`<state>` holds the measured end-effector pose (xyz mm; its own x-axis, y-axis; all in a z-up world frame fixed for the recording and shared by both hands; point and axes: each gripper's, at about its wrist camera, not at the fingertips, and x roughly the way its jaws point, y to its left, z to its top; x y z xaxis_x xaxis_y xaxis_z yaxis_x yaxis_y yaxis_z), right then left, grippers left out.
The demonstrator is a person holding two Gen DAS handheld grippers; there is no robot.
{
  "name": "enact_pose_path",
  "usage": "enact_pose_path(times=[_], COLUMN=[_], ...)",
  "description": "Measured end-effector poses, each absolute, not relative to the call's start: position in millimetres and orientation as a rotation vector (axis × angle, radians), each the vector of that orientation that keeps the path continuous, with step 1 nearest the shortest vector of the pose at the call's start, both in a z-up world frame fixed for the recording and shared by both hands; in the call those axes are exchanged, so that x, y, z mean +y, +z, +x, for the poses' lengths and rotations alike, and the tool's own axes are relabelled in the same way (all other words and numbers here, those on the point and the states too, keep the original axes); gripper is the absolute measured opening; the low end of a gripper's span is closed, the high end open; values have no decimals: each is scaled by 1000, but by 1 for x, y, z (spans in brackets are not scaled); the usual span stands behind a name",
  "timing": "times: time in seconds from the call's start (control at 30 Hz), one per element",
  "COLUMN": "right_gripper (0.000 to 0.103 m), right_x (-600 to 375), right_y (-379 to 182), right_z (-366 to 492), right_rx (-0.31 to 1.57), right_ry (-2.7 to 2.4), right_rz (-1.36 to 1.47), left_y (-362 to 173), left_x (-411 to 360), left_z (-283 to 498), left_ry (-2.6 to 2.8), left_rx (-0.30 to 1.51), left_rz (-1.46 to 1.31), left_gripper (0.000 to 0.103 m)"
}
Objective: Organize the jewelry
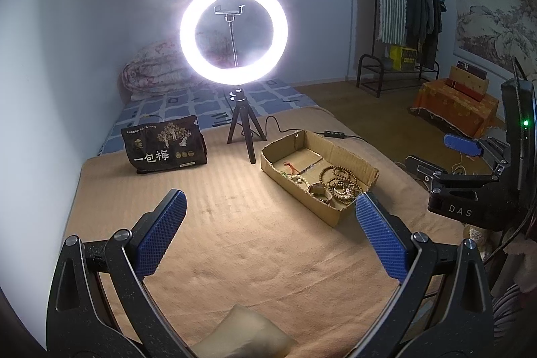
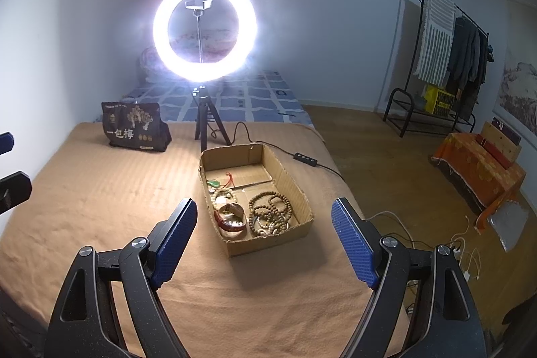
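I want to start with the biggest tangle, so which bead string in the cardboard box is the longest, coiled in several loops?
The brown wooden bead string in the box's near right corner; the pale bead bracelet left of it is one small loop.

A bedroom in a home. The work surface is a bed (image 2: 100, 190) under a tan blanket, with a blue patterned sheet (image 2: 255, 96) beyond it and a folded floral quilt (image 1: 154, 69) against the wall. Across the wood floor (image 2: 386, 156) stands a black clothes rack (image 2: 446, 56) hung with a striped cloth and dark coats. A landscape painting (image 1: 496, 29) hangs on the far wall above a low bench under an orange cloth (image 2: 476, 170). A lit ring light (image 2: 204, 29) on a small tripod stands on the bed.
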<state>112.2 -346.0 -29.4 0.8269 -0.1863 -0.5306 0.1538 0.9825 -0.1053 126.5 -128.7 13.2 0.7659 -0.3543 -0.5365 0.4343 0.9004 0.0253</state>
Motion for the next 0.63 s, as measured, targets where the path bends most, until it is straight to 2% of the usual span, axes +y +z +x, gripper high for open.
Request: enact_pose_path(times=[0.63], right_gripper=[82], right_x=[-344], right_y=[-31], right_z=[113], right_rx=[582], right_ry=[-173], right_rz=[-78], left_y=[15], left_x=[-126], left_z=[123], left_ry=[-414], left_rx=[501], left_rz=[170], left_gripper=[103])
